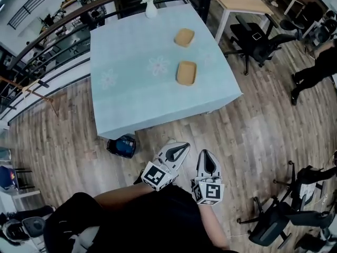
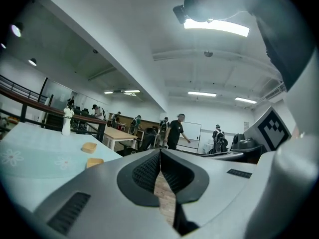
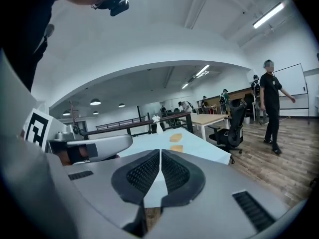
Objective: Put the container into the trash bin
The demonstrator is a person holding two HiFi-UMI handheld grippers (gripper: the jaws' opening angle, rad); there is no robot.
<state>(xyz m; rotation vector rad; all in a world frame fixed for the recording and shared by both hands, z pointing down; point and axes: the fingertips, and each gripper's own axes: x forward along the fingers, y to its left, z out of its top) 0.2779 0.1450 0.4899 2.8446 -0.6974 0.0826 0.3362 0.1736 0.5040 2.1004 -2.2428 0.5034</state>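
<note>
Two tan shallow containers lie on the light-blue table (image 1: pixel 116 109): the nearer container (image 1: pixel 186 73) and the farther container (image 1: pixel 184 37). They also show small in the left gripper view, nearer container (image 2: pixel 94 162) and farther container (image 2: pixel 89 147), and in the right gripper view, nearer container (image 3: pixel 176 148). A dark blue bin (image 1: pixel 122 145) sits on the floor by the table's near edge. My left gripper (image 1: pixel 183 147) and right gripper (image 1: pixel 206 156) are held close to my body, short of the table. Both are shut with nothing between the jaws.
A white vase (image 1: pixel 150 7) stands at the table's far edge. Black office chairs stand to the right (image 1: pixel 258 38) and at the lower right (image 1: pixel 284 220). A dark railing (image 1: pixel 52 28) runs behind the table. A person (image 3: pixel 271 106) walks on the wood floor, with others further back.
</note>
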